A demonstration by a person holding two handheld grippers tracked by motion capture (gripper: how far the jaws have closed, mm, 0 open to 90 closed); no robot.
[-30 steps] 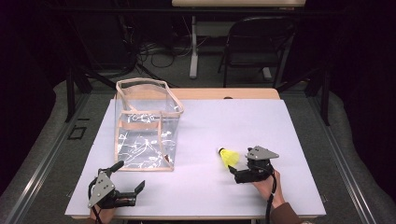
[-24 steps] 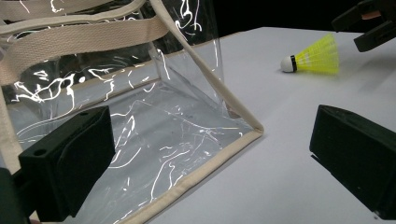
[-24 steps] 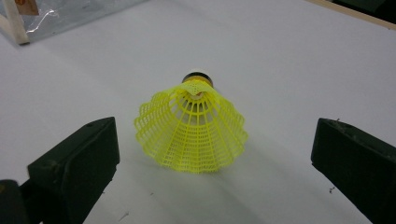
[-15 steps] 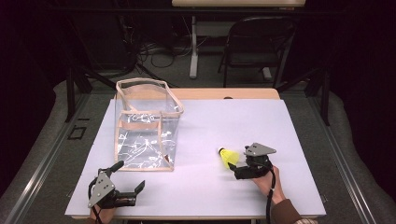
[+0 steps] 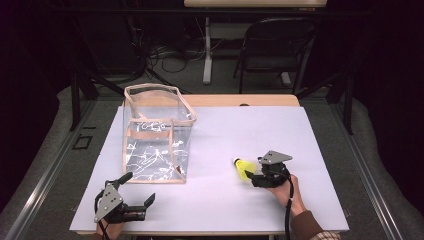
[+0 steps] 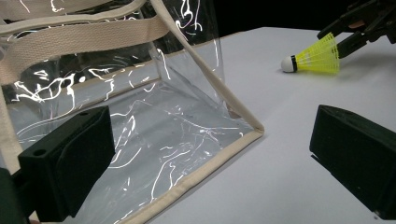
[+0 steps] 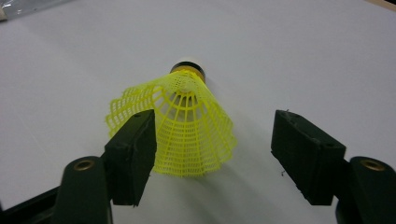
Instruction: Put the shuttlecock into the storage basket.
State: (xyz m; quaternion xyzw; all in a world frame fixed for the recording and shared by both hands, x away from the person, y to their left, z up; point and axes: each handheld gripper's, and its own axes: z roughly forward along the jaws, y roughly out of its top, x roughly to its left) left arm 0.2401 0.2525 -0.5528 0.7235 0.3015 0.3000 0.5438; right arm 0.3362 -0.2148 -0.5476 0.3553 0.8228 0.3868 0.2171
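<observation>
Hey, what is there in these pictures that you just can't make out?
- Yellow plastic shuttlecock: right gripper view, the left jaw covers part of its skirt; contact there is uncertain.
- Clear plastic tote bag: left gripper view, cut off by the top and left edges.
- Left hand: high view, cut off by the bottom edge under the left gripper.

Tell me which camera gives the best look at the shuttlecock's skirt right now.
The right gripper view: the yellow shuttlecock lies between the right gripper jaws, which have just been closing; one pad meets the mesh skirt, the other stands clear. The left gripper view shows it side-on, farther off. The high view shows it small.
</observation>
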